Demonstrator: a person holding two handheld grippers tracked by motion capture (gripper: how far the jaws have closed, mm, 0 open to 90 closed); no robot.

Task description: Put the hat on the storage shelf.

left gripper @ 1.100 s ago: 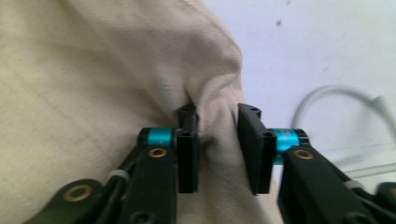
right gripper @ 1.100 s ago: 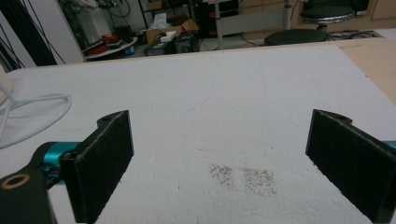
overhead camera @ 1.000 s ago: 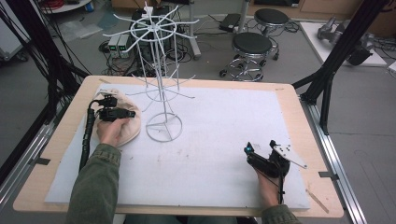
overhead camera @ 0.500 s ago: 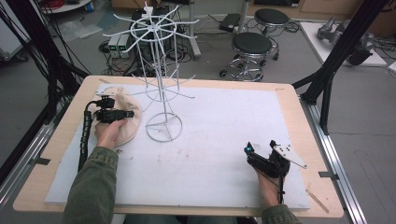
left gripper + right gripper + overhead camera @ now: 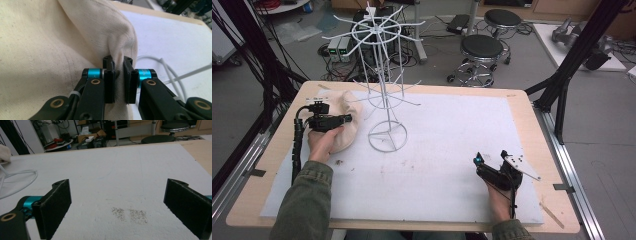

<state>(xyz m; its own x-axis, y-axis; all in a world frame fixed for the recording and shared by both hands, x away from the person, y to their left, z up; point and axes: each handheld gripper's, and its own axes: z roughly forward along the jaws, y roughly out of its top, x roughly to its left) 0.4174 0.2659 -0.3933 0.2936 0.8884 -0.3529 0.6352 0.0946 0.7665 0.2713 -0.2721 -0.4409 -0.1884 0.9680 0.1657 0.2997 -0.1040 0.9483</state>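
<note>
The left gripper (image 5: 119,75) is pinching a fold of the cream cloth cap (image 5: 346,120) at left, apparently lifting it. Next it needs hanging on the white wire rack (image 5: 382,90); the right gripper (image 5: 120,207) rests spread wide.

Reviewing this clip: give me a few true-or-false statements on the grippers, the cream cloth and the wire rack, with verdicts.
1. The left gripper is shut on a fold of the cream cloth. True.
2. The right gripper holds the cloth. False: its jaws stand wide apart with nothing between them, above the white mat.
3. The cloth hangs on the wire rack. False: it lies on the table beside the rack's round base.
4. The rack stands upright. True.
</note>
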